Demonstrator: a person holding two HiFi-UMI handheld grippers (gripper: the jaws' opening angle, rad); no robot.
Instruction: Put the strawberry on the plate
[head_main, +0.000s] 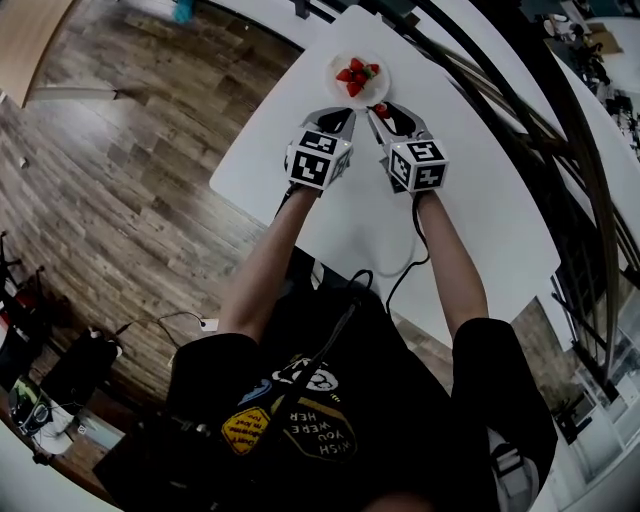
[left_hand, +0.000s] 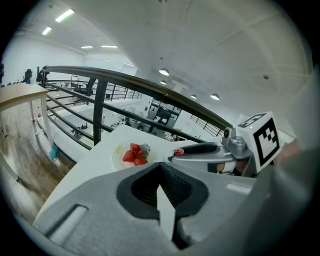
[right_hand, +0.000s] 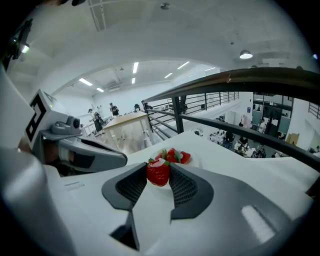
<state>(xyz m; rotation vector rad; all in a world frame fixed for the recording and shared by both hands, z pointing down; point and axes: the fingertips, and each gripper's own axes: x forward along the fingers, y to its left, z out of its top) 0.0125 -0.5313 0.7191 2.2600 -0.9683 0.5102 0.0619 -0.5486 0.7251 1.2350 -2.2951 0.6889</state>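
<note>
Red strawberry (right_hand: 158, 173) tight in right gripper (right_hand: 158, 169)

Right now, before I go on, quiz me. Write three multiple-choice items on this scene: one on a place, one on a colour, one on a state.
1. Where does the round white plate stand?
A. on the wooden floor
B. on the white table, just ahead of the right gripper
C. on top of the railing

2. What colour are the fruits lying on that plate?
A. red
B. yellow
C. green

3. In what state is the right gripper?
A. wide open and empty
B. shut on nothing
C. shut on a red strawberry

Answers:
1. B, since the head view shows the plate on the tabletop beyond the gripper tip.
2. A, since every view shows them red.
3. C, since the right gripper view shows the berry pinched between its jaws.
</note>
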